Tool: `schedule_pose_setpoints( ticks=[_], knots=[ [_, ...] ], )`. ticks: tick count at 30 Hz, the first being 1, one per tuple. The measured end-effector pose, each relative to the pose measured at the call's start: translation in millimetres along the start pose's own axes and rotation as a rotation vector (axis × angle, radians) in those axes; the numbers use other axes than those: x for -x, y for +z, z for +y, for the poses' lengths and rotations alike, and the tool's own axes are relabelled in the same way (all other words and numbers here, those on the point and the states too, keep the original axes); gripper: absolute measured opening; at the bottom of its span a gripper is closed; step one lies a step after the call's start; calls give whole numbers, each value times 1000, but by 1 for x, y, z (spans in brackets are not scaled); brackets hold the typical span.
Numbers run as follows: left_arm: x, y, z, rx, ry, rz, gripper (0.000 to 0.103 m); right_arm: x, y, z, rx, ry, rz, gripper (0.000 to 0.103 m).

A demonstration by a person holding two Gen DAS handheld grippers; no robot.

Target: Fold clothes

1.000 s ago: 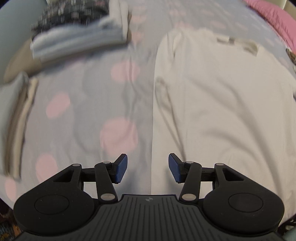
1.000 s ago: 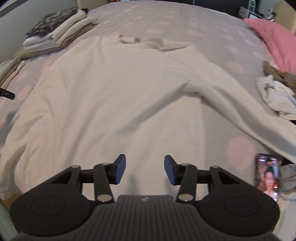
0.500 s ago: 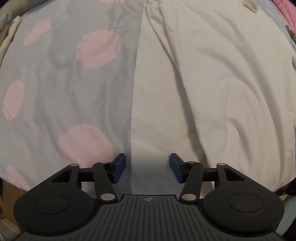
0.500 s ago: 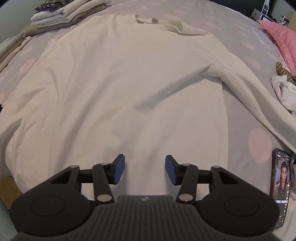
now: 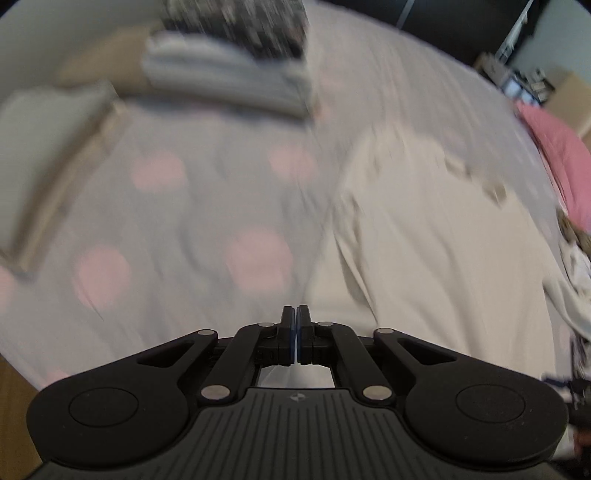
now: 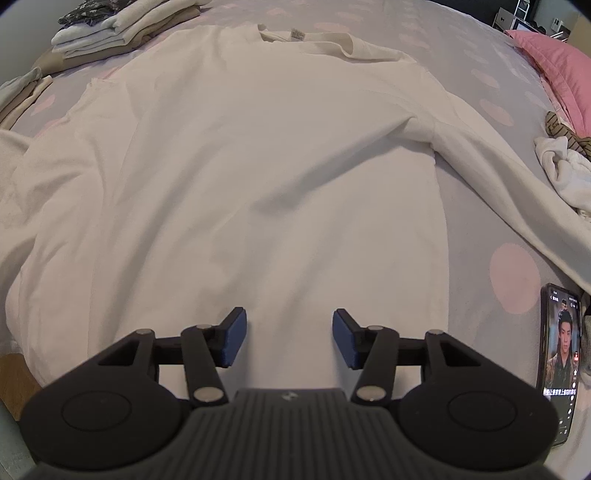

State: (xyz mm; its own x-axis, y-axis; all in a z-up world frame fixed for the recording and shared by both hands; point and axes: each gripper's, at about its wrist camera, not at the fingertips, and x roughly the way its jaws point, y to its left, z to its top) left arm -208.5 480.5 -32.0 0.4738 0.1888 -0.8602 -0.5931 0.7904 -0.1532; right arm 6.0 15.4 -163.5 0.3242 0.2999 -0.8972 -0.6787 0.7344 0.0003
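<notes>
Item, far left: stack of folded clothes point(image 6: 122, 26), squared and piled on the bedspread point(image 6: 476, 77), a second folded pile point(image 6: 18, 96) near it; these lie as the task wants.

Item, left gripper point(image 5: 296, 332): fingers pressed together, white cloth glimpsed just behind them; whether the shirt's hem is pinched between cannot be told, the view being smeared by motion.

Item, centre: white long-sleeved shirt point(image 6: 258, 166), spread flat, collar away, one sleeve point(image 6: 517, 192) stretched out to the right; not folded, so its folding remains.

Item, right gripper point(image 6: 289, 339): fingers wide apart, poised over the shirt's near hem, holding nothing.

Item, right: phone point(image 6: 559, 362) with lit screen; crumpled white garment point(image 6: 565, 173) beside a pink pillow point(image 6: 561, 62), also unfolded.

Obscured: the shirt's left sleeve, its near hem behind the grippers.
</notes>
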Motion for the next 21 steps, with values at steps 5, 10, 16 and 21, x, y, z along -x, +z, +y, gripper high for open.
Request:
schedule_pose_setpoints(
  ticks=[5,10,16,21],
  knots=[
    [-4,30,20,-38,52,-18,0,-4,2,2,23,-4,8,55],
    [-34,20,18,-156,-16,88,15,-10,5,0,21,-2,16,56],
    [-64,7,15,-312,-93,198,51,-13,11,4,33,2,20,58],
    [-88,-3,11,-382,-81,243,56,-15,13,3,42,3,19,60]
  ],
)
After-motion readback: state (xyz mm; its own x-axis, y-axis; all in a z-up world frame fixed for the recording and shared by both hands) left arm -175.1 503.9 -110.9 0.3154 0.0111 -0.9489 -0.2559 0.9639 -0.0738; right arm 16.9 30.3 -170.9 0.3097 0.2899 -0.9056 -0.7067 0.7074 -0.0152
